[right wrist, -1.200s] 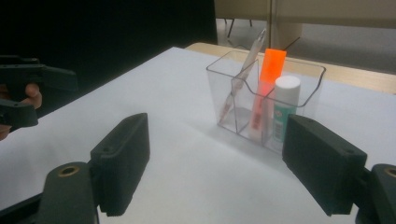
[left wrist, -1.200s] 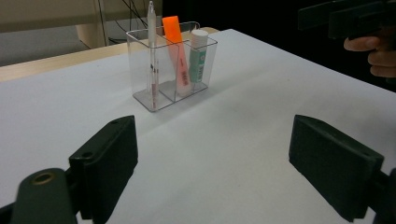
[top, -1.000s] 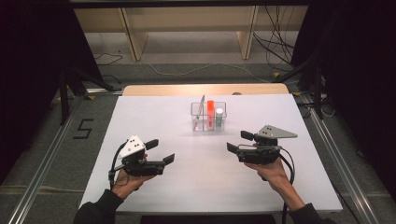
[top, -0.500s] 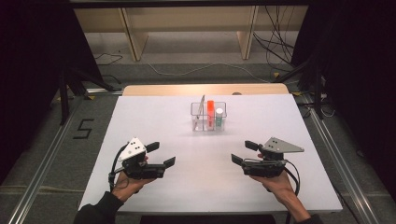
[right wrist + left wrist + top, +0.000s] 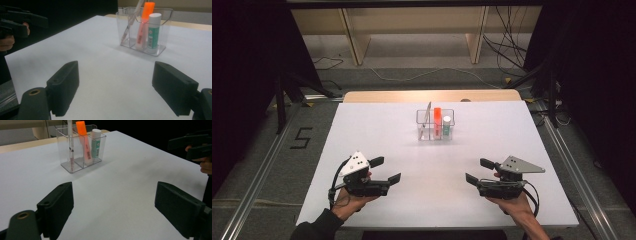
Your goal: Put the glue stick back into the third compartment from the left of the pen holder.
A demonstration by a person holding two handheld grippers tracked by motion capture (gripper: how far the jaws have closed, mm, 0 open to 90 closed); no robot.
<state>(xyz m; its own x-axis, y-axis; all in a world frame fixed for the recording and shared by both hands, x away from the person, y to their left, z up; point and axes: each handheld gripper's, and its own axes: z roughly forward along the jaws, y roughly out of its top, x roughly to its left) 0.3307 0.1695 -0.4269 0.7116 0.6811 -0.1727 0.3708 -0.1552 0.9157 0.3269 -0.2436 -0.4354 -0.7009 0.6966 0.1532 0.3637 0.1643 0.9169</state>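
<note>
Both grippers, left (image 5: 389, 169) and right (image 5: 475, 170), jaws spread and empty, have drawn back from the clear organizer (image 5: 435, 125), suggesting nothing remains in hand

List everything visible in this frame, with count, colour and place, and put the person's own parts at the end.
organizer: one, clear plastic, three compartments, far middle of the table.
pen: one, pale and slim, leaning in the left compartment.
highlighter: one, orange, middle compartment.
glue stick: one, white cap, green label, right compartment.
table: one, white top, wooden far edge.
shelf unit: one, light wood, on the floor beyond the table.
cables: several, dark, on the floor at far right.
left gripper: black, open, near left.
right gripper: black, open, near right.
</note>
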